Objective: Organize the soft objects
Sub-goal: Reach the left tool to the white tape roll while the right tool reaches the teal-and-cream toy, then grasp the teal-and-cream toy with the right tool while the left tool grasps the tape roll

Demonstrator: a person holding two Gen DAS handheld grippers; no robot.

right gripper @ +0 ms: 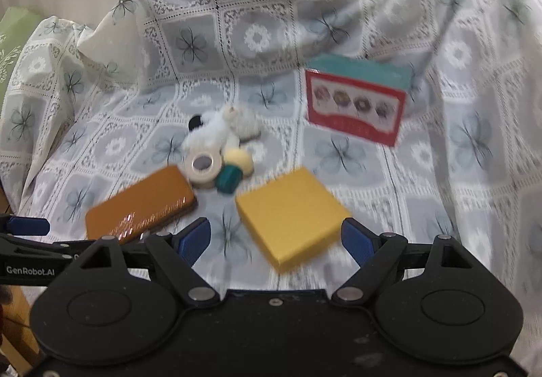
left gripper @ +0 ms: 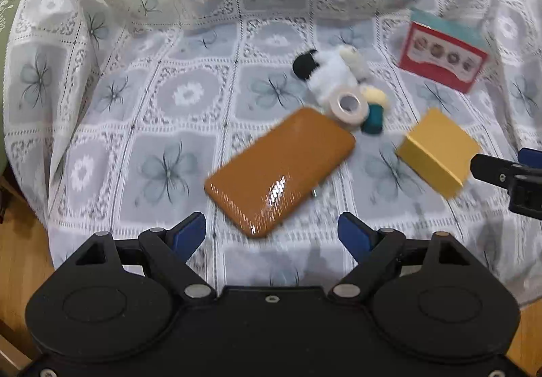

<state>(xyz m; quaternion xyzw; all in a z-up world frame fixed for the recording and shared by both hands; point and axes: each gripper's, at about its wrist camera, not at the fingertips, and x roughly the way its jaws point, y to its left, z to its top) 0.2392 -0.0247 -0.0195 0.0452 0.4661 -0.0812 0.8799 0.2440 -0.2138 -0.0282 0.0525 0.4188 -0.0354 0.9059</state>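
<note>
A white and black plush toy [left gripper: 327, 70] [right gripper: 216, 128] lies mid-table on the lace cloth, with a small yellow and teal soft toy [left gripper: 372, 109] [right gripper: 232, 170] and a tape roll [left gripper: 349, 106] [right gripper: 202, 165] against it. My left gripper [left gripper: 272, 234] is open and empty, just short of the near end of a glossy brown case [left gripper: 281, 170] [right gripper: 142, 204]. My right gripper [right gripper: 276, 239] is open and empty, its jaws on either side of the near corner of a yellow box [right gripper: 291, 212] [left gripper: 438, 151]; its tip shows in the left wrist view [left gripper: 508, 173].
A red and teal picture box [left gripper: 443, 55] [right gripper: 359, 99] stands at the back right. The lace cloth [left gripper: 169, 106] rises in folds at the back and left. A green cushion [right gripper: 13, 35] sits far left. Wooden floor [left gripper: 20, 262] shows below the table's edge.
</note>
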